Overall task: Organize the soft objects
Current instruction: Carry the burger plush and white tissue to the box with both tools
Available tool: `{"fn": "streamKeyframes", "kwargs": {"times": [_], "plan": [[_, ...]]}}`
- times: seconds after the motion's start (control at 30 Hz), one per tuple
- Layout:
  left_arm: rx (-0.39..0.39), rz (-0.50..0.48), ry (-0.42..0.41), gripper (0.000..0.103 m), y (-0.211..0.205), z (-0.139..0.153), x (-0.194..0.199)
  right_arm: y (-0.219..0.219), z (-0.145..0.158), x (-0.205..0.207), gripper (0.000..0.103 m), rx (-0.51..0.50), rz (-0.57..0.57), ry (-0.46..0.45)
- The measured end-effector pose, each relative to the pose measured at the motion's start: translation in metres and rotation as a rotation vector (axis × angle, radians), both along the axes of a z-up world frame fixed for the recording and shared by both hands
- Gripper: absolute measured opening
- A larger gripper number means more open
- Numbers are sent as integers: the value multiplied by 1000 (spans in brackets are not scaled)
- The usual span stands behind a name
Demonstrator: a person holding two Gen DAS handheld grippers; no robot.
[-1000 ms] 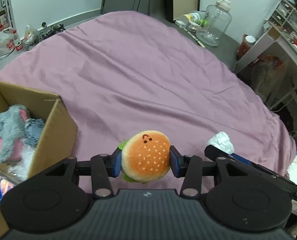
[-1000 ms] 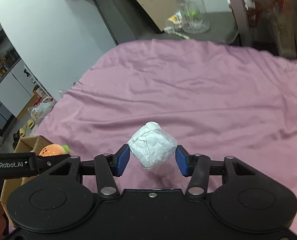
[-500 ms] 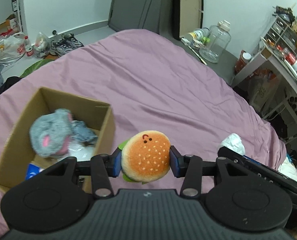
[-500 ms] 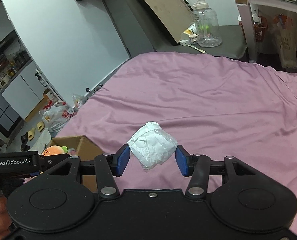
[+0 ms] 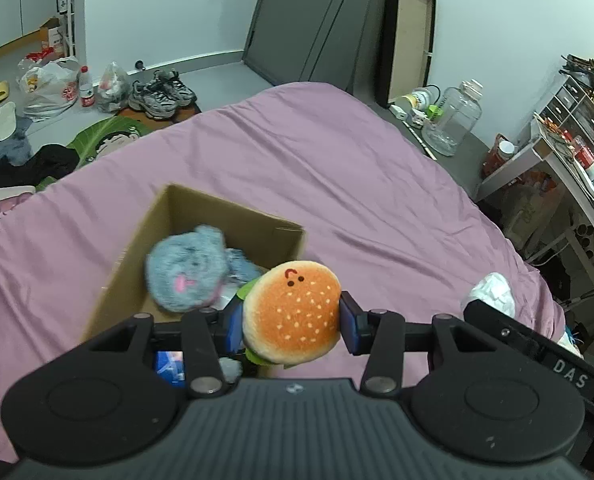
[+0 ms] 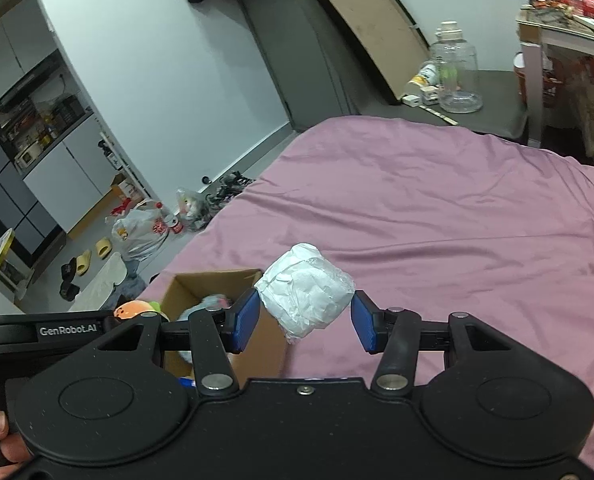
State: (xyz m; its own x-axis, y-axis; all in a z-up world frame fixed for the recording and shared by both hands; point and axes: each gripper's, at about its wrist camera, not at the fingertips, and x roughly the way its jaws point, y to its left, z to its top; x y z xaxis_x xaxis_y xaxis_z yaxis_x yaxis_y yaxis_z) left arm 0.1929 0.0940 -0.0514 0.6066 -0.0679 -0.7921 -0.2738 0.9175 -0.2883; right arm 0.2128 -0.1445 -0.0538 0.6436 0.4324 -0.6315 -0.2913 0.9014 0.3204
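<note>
Cardboard box [image 5: 169,216] on the bed already holds a grey plush [image 5: 187,276]. Left gripper [image 5: 291,322] clamps the burger plush [image 5: 293,316], right gripper [image 6: 304,316] clamps a white wad [image 6: 307,296]; neither is dropped in yet.

White letters "DAS" stand on the black bar of the right gripper [image 5: 553,360] where it enters the left wrist view at the lower right; the word may run on past what shows. White lettering "GenRobot.AI" stands on the black bar of the left gripper [image 6: 67,330] at the left edge of the right wrist view. Red print marks the plastic bag [image 5: 49,84] on the floor and the label of the bottle [image 5: 87,90] just beside it, but both are too small to read. No numbers can be read in either view.
</note>
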Motion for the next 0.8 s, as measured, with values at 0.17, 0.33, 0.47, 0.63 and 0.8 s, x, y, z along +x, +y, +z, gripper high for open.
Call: {"fn": "streamKeyframes", "kwargs": {"times": [0.17, 0.33, 0.47, 0.63, 0.8], "plan": [[-9, 6, 9, 46, 22, 1, -7, 23, 3, -6, 49, -20, 24, 0], [-24, 18, 28, 46, 43, -7, -9, 42, 1, -8, 49, -36, 38, 9], [-45, 28, 40, 46, 59, -15, -12, 57, 0, -11, 49, -53, 52, 11], [-68, 37, 53, 46, 74, -24, -12, 75, -3, -11, 49, -79, 71, 26], [-102, 38, 64, 46, 83, -33, -8, 90, -4, -13, 49, -103, 89, 44]]}}
